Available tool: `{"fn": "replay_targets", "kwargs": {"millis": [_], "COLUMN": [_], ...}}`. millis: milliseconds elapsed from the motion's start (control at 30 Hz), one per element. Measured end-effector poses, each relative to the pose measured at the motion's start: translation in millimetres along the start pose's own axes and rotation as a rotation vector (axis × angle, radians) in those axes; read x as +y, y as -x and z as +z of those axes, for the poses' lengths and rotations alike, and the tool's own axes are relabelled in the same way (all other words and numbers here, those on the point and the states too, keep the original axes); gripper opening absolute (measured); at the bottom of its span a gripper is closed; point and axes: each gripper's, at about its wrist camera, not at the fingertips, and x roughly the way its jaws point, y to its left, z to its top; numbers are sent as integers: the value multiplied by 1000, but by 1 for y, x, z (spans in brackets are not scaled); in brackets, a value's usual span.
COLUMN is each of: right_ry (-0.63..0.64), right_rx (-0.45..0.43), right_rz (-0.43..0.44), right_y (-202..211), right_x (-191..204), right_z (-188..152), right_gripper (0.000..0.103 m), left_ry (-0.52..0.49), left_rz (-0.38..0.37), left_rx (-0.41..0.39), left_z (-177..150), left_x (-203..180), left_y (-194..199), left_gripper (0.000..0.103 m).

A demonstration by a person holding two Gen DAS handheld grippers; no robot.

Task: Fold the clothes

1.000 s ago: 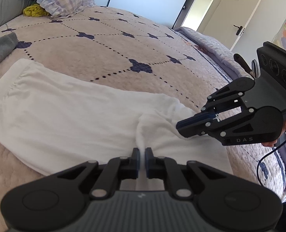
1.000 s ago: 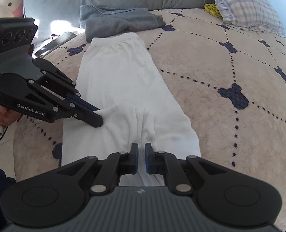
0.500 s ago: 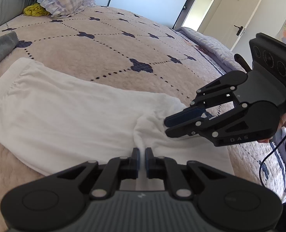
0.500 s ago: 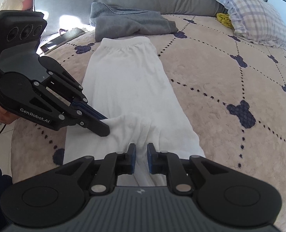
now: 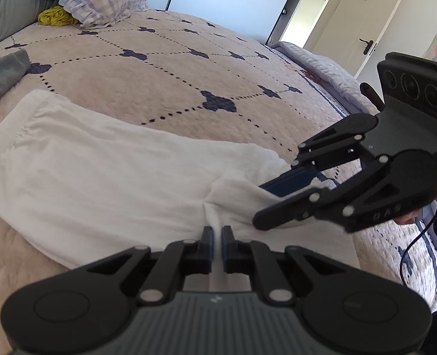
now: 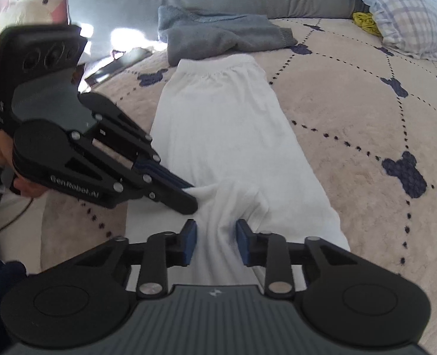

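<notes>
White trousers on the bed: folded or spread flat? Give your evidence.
Partly folded. The white trousers lie long on the bed, waistband flat at the far end; the near end is doubled back in a raised flap.

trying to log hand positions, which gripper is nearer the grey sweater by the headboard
Left. The left gripper pinches the white garment on the side where the grey sweater lies; the right gripper, jaws opening around the cloth, sits further down the bed.

"GenRobot.AI" on left tool (image 6: 189, 199)
</notes>
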Motion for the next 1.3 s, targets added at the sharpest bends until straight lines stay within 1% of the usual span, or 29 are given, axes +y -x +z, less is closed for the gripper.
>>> {"fn": "replay_targets", "kwargs": {"millis": [100,167,200,267,367,467,533,567,633,733,767,800,833,900,967,1033,1067,1133,1267,1300], "right_ry": [-120,-167,-204,-284,-412,-510,-507,-479,-427,-429,-434,-434,-412,-363,-277,-187,-136,-55,-7,-11], "right_rx": [-38,-29,-35,-56,-90,-76,-37,-20,-17,-16,-10,5,3,-5,-42,-70,-81,-89,-63,-74], "right_rz": [121,126,142,184,211,235,219,204,191,194,187,158,127,65,-7,-88,-120,-173,-244,-271], "right_y": [12,11,9,6,1,-6,-12,-13,-11,-12,-15,-18,-18,-16,-3,10,13,14,2,3], "right_x": [-19,-29,-35,-48,-66,-78,-75,-70,-60,-57,-57,-57,-54,-46,-32,-21,-17,-12,-10,-10], "right_z": [-2,-3,-4,-6,-8,-11,-10,-8,-4,-2,-1,-1,0,3,9,16,18,21,20,20], "right_gripper": [24,24,24,24,24,24,23,23,22,22,22,17,11,10,8,6,6,6,6,6], "left_ry": [-2,-1,-3,-8,-7,-11,-14,-13,-12,-9,-5,-2,1,-11,-23,-64,-82,-81,-81,-81], "left_rz": [-5,-6,-5,-2,-6,-5,-2,-1,-2,0,5,10,18,16,15,35,60,81,108,112], "left_rx": [2,2,2,2,5,7,8,8,6,4,2,0,-4,-24,-44,-64,-72,-58,-39,-35], "left_z": [0,1,1,0,0,1,2,2,1,0,1,1,1,4,7,10,12,14,10,9], "left_x": [1,2,1,0,1,1,1,1,1,1,0,0,0,-4,-7,-14,-16,-14,-10,-10], "left_y": [0,-1,-1,-1,-1,-2,-3,-3,-3,-4,-3,-3,-2,5,11,16,16,11,5,6], "left_gripper": [6,6,6,6,6,6,6,6,6,6,6,6,6,5,5,5,5,4,4,4]}}
